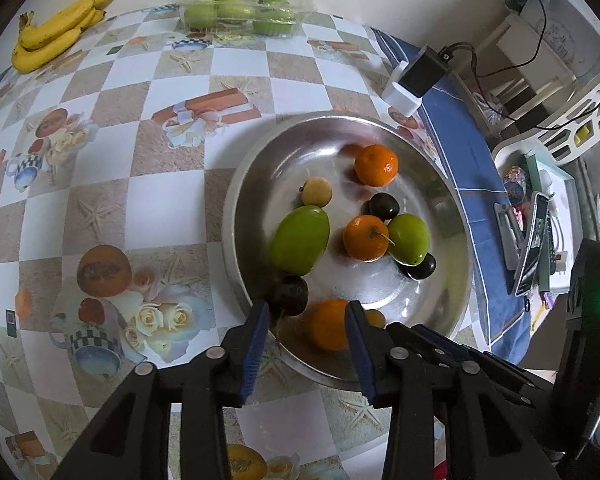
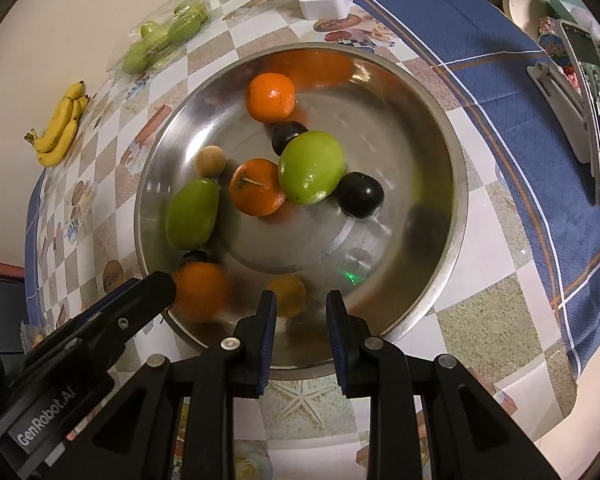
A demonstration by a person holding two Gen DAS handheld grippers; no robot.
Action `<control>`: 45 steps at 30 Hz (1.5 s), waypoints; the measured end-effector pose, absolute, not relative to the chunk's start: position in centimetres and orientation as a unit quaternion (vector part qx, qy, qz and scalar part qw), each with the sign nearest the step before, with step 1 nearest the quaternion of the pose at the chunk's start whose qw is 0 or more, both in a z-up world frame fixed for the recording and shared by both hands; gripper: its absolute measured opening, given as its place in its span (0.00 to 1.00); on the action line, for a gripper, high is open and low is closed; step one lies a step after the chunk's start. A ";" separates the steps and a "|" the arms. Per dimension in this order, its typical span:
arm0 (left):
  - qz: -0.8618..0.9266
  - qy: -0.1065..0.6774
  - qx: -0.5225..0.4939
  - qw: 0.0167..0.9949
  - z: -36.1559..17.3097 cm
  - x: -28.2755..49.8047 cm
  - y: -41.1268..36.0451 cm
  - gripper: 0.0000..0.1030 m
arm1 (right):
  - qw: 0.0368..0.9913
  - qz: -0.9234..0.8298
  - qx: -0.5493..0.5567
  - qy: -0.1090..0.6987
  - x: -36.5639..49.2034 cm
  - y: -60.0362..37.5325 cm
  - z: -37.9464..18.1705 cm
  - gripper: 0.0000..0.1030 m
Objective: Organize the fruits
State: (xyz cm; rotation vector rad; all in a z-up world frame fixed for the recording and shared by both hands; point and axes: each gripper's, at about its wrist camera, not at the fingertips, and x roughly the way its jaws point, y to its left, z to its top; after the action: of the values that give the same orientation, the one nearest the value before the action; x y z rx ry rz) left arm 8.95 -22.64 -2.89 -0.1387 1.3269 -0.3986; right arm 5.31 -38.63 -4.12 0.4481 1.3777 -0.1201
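bare bowl (image 2: 428,184) floor right of fruit; rim beneath both grippers

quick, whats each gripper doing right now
left gripper: open, with an orange in the gap, not pinched.
right gripper: closed; a small yellow fruit sits just ahead, and a grip on it cannot be told.

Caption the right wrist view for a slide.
Right gripper poised over a steel bowl of oranges, green fruits and dark plums; bananas lie beyond.
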 end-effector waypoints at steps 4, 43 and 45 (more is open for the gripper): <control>-0.177 0.606 -0.068 0.772 -2.6 8.8 -21.8 0.42 | 0.750 -0.055 0.203 0.627 5.1 -38.5 -3.9 0.25; 0.095 0.571 0.073 0.812 -1.8 6.6 -11.8 0.82 | 0.801 -0.014 0.102 0.590 4.2 -32.1 -2.0 0.95; 0.097 0.568 0.075 0.814 -1.5 6.2 -11.6 0.82 | 0.802 -0.014 0.098 0.589 3.9 -31.9 -2.0 1.00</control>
State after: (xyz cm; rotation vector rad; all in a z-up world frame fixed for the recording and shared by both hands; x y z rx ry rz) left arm 6.17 -11.60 -1.52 0.1593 1.2121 0.2074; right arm 3.94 -31.91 -1.96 0.2107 1.2630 -0.0299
